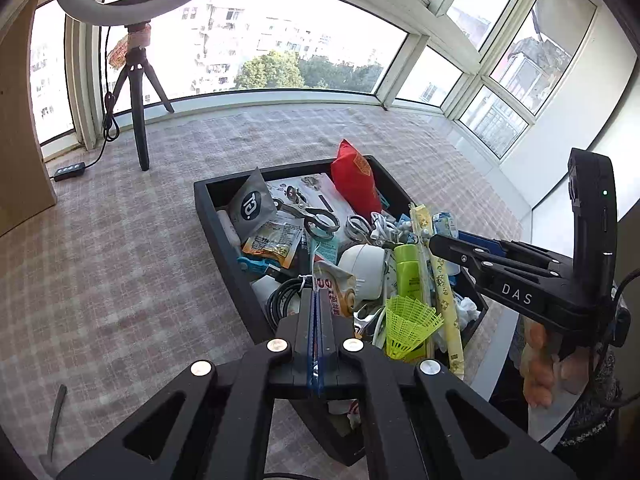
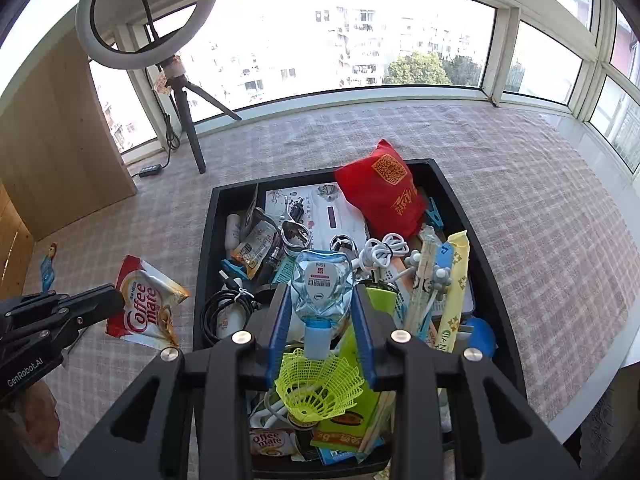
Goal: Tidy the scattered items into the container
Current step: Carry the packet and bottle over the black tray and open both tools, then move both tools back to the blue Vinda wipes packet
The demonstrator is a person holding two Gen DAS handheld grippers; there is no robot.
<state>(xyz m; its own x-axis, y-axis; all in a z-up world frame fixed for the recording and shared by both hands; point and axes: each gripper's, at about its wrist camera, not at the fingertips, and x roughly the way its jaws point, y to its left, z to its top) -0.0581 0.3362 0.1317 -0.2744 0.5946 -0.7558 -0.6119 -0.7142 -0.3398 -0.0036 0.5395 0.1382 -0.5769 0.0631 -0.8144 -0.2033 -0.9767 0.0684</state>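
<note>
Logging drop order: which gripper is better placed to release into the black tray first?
Right, probably: the right gripper holds the clear bottle over the black tray; the left gripper's Coffee mate sachet appears outside its left wall.

Each hand-held gripper is a matte black linkage with silver screws and blue finger pads. The left hand-held gripper (image 1: 318,300) reads "GenRobot.AI"; the right hand-held gripper (image 2: 322,312) reads "DAS". A grey knitted sleeve (image 1: 600,412) shows behind a black cable.
</note>
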